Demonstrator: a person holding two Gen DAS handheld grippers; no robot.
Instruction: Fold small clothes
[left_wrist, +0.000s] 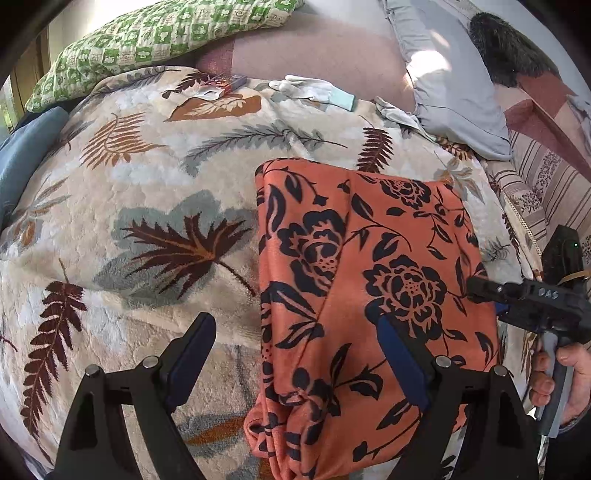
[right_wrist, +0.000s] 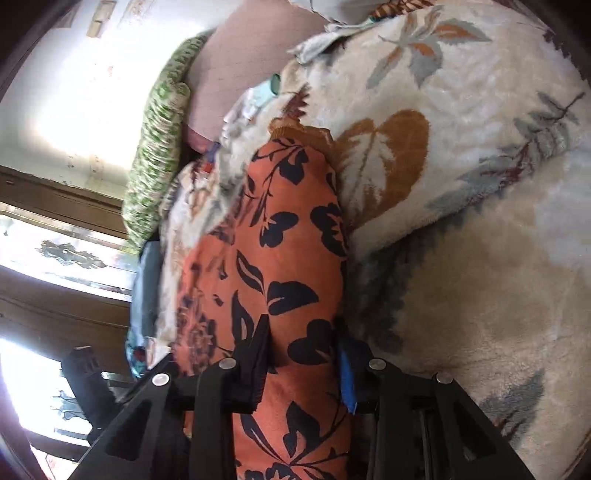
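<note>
The orange flowered cloth (left_wrist: 369, 295) is lying folded on the leaf-patterned blanket (left_wrist: 147, 184) on the bed. The left tool (left_wrist: 299, 350) is hovering spread over its edge, while the right tool (right_wrist: 304, 358) is pinching a fold of it.

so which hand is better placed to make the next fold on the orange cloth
Right: the right gripper is already clamped on the orange cloth's edge. The left gripper hangs open above it, holding nothing.
</note>
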